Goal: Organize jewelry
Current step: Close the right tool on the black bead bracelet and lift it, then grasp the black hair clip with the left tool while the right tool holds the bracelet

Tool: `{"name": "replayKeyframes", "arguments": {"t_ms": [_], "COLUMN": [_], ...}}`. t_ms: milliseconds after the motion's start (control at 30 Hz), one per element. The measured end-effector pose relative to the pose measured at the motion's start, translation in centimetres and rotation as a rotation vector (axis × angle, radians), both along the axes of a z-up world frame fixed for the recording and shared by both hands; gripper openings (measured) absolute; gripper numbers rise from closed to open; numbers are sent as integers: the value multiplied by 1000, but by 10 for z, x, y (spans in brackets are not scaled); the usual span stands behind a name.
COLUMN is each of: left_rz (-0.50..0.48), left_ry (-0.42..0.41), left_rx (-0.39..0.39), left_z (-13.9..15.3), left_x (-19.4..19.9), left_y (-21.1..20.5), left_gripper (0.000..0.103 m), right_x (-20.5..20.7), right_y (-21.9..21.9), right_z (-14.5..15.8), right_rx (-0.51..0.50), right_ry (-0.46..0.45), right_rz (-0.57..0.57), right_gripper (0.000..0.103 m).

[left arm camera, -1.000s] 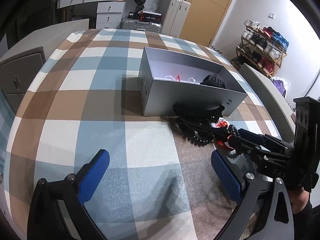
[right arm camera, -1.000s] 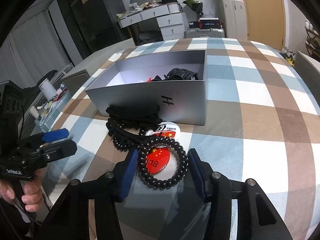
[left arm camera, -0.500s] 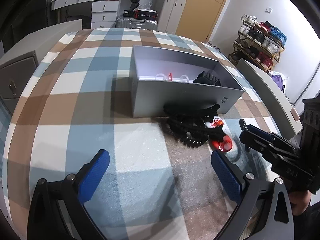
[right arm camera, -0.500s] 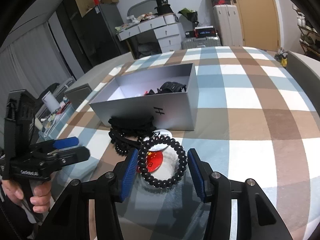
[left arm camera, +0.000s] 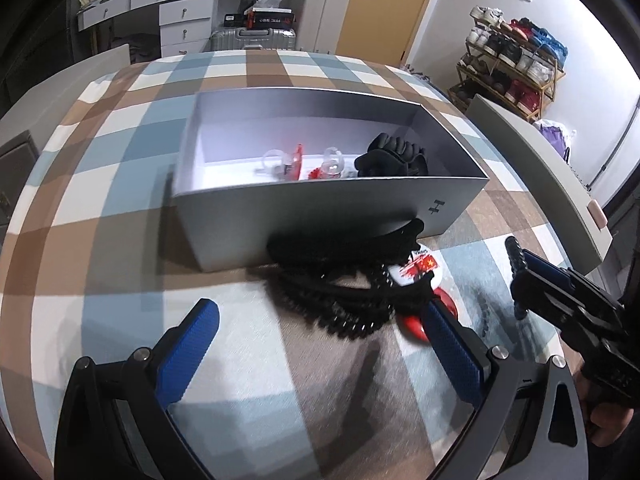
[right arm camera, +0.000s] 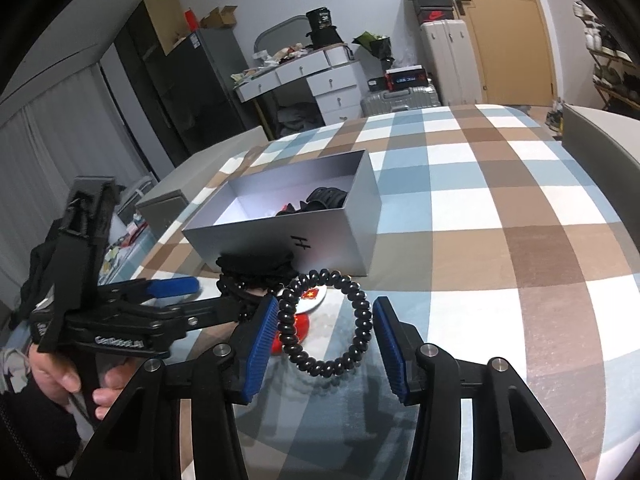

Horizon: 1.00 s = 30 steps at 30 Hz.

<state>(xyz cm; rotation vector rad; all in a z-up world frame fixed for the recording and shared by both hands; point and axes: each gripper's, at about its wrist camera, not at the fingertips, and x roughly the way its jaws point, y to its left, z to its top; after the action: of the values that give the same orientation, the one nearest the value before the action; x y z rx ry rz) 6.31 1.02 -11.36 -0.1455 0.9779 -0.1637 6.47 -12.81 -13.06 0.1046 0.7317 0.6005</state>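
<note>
A grey open box (left arm camera: 320, 208) sits on the checked tablecloth (left arm camera: 120, 240) and holds a black hair claw (left arm camera: 394, 156) and small clear and red pieces (left arm camera: 296, 160). A pile of black coil hair ties (left arm camera: 340, 300) and red-and-white badges (left arm camera: 416, 268) lies in front of the box. My right gripper (right arm camera: 326, 328) is shut on a black coil hair tie (right arm camera: 320, 328) and holds it above the table; the box also shows in this view (right arm camera: 288, 224). My left gripper (left arm camera: 320, 344) is open and empty, just short of the pile.
White drawers (left arm camera: 184, 12), suitcases (left arm camera: 256, 38) and a shoe rack (left arm camera: 516, 64) stand beyond the table. A grey chair back (left arm camera: 552, 176) is at the table's right edge. Checked cloth stretches right of the box (right arm camera: 500, 216).
My right gripper has lifted the coil hair tie off the badges and risen. My left gripper has moved closer to the pile and the box.
</note>
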Motion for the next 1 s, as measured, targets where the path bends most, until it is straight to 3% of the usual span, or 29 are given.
{"name": "replayKeyframes", "arguments": {"t_ms": [133,467,800,1000], "left_rz": [20,31,15,52], "left_ry": [-21,32,95,112], "left_rx": [-8,-14,36,115], "left_z": [4,-4,-3,-4], "left_x": [7,20,-2,-15], "left_y": [3,1,10,20], "left_gripper": [99,99,99,99], "right_x": [-1,8,9,7], "right_y": [-3,-4,-1,2], "right_z": [2,0,1,1], "right_rx": [10,32,45,50], "right_ry": [-16,0,3,2], "right_rz": [8,17,36,45], "right_gripper": [47,47,47,47]}}
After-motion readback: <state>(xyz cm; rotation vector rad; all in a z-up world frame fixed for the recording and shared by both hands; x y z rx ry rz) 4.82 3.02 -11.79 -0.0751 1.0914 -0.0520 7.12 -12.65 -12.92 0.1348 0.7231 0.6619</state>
